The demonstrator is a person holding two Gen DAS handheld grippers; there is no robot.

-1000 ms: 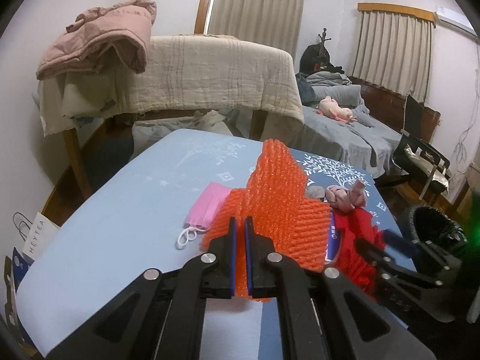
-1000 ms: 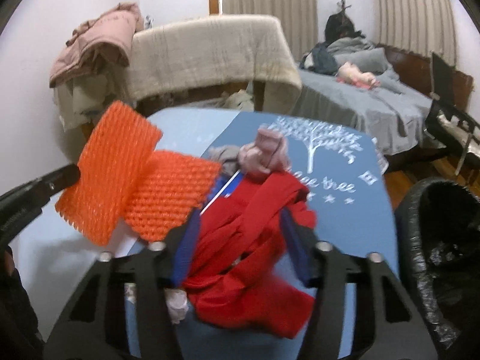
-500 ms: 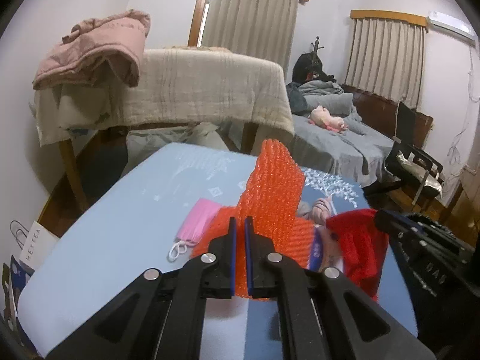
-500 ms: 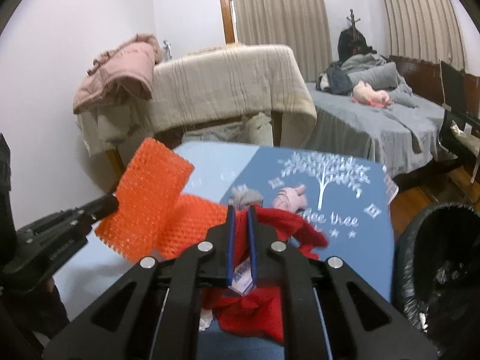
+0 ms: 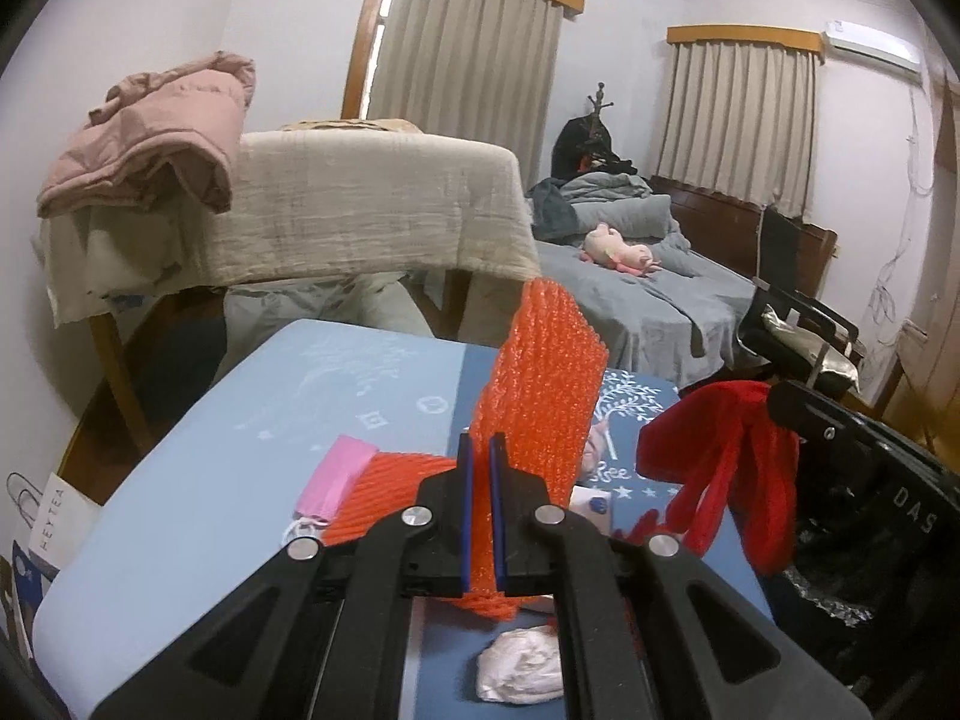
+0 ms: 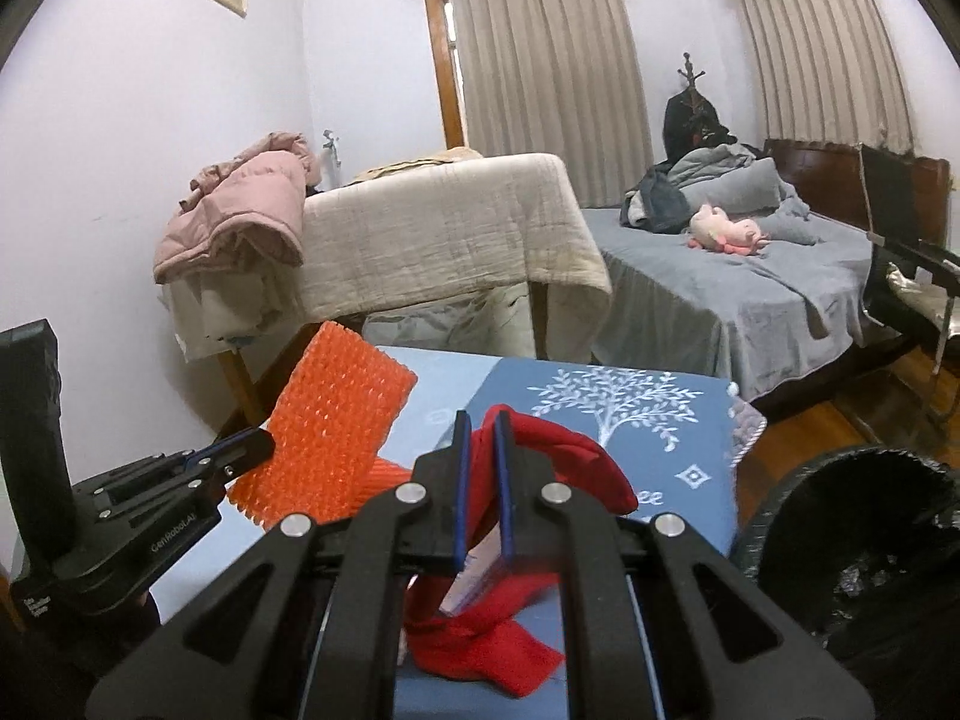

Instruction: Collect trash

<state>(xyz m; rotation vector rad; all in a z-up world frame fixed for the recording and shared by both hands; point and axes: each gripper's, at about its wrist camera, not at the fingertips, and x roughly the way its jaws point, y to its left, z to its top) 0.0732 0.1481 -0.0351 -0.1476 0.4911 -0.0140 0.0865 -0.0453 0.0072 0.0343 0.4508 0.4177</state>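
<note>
My left gripper (image 5: 480,450) is shut on an orange foam net (image 5: 540,384) and holds it upright above the blue table (image 5: 198,516); it shows in the right wrist view too (image 6: 336,426). My right gripper (image 6: 480,426) is shut on a red cloth (image 6: 564,462), lifted off the table, also seen from the left wrist (image 5: 726,468). A second orange net (image 5: 384,492), a pink face mask (image 5: 336,474) and a crumpled white tissue (image 5: 522,666) lie on the table. A black-lined trash bin (image 6: 852,552) stands at the right.
A chair draped with a beige blanket (image 6: 444,240) and a pink jacket (image 6: 240,210) stands behind the table. A grey bed (image 6: 744,288) with a pink plush toy is at the back right. A paper bag (image 5: 48,510) sits on the floor at the left.
My right gripper closed on the red cloth and lifted it off the table. My left gripper rose with the orange net.
</note>
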